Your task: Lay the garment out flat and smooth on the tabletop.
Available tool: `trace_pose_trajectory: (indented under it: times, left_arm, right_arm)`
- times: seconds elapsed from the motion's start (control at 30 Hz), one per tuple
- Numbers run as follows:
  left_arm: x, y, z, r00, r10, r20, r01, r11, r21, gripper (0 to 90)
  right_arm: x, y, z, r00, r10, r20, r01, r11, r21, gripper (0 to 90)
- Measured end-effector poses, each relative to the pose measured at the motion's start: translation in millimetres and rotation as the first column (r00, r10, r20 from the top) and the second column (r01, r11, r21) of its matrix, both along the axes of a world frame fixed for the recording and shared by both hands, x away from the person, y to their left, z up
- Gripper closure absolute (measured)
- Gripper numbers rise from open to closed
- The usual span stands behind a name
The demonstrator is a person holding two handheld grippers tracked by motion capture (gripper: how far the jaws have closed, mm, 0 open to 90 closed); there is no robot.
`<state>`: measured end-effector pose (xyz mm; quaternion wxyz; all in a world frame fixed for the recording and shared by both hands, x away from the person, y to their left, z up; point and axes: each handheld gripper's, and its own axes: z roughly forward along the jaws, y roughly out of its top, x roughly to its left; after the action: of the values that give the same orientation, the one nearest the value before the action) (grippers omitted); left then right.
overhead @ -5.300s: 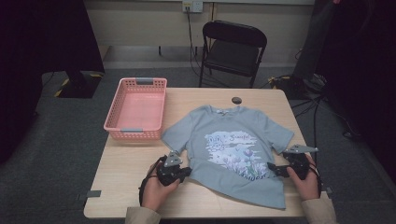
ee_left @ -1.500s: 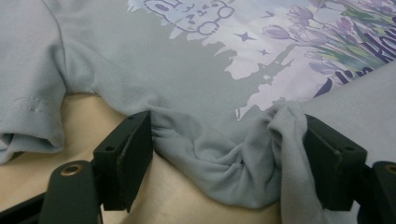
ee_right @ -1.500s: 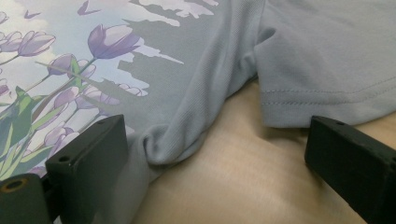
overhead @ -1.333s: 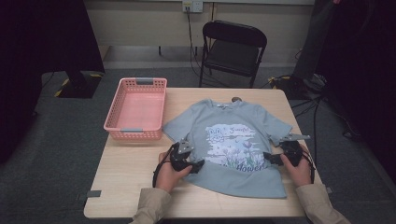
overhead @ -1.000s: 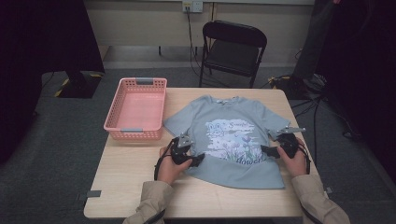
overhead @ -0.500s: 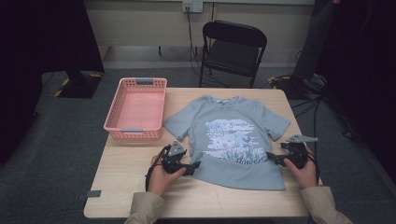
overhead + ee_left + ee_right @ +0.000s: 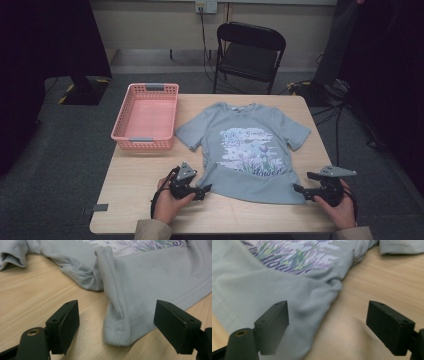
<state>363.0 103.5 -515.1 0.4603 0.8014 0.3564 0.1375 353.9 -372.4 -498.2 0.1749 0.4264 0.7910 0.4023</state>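
A light blue T-shirt point(image 7: 247, 150) with a purple flower print lies flat on the wooden table point(image 7: 135, 175), collar away from me. Its lower part is doubled into a fold that covers the bottom of the print. My left gripper point(image 7: 206, 190) rests open at the shirt's near left corner. In the left gripper view that stitched corner point(image 7: 117, 332) lies between the two spread jaws of the left gripper point(image 7: 121, 325). My right gripper point(image 7: 298, 189) is open at the near right corner. In the right gripper view the right gripper point(image 7: 332, 325) straddles the shirt's edge point(image 7: 312, 312), untouched.
A pink plastic basket point(image 7: 145, 117) stands on the table's far left, beside the shirt's left sleeve. A black folding chair point(image 7: 250, 50) stands behind the table. Bare wood runs along the near edge, and cables lie on the floor at the right.
Both grippers carried the shirt's bottom up over the print, let go, and drew back toward me. They now sit open at the near corners of the shortened shirt.
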Motion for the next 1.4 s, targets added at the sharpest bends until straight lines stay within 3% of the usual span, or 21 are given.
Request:
trace_pose_trajectory:
  times: [0.2,0.27,0.43,0.67,0.87,1.0,1.2,1.4]
  left_arm:
    - [-4.3,-1.1,0.1,0.9995,0.014,0.028,-0.015,0.9993,0.035,25.9]
    - [-6.2,-1.7,1.6,0.9992,0.009,0.040,-0.012,0.9979,0.063,39.3]
    - [-8.2,-0.5,4.2,0.9992,-0.001,0.039,-0.002,0.9962,0.087,52.7]
    - [-16.0,-4.3,8.0,0.9987,-0.043,0.028,0.039,0.9918,0.122,69.8]
    - [-18.5,-4.2,9.8,0.9969,-0.078,-0.003,0.078,0.9906,0.112,82.9]
    - [-20.6,-2.8,11.0,0.9963,-0.084,-0.020,0.085,0.9904,0.108,84.6]
    - [-28.5,-1.1,15.1,0.9946,-0.099,-0.032,0.102,0.9908,0.089,84.8]
    - [-39.5,-1.0,16.9,0.9924,-0.116,-0.040,0.119,0.9882,0.096,84.7]
  right_arm:
    - [-20.3,6.4,-5.2,0.9997,0.023,-0.007,-0.024,0.999,-0.036,31.2]
    - [-24.0,5.5,-5.2,0.9994,0.035,-0.004,-0.035,0.997,-0.064,39.4]
    - [-33.5,0.6,-6.1,0.9996,0.027,0.005,-0.027,0.999,-0.048,49.1]
    - [-38.4,2.7,-6.1,0.9983,0.057,0.012,-0.057,0.997,-0.046,63.7]
    - [-40.2,0.8,-5.5,0.9953,0.096,0.000,-0.096,0.995,-0.024,80.1]
    - [-40.4,-1.1,-4.5,0.9945,0.105,-0.007,-0.105,0.994,-0.006,84.8]
    - [-47.2,-10.0,-4.9,0.9935,0.114,-0.008,-0.114,0.993,0.023,85.6]
    - [-56.3,-14.5,-5.0,0.9925,0.122,0.003,-0.122,0.992,0.022,85.4]
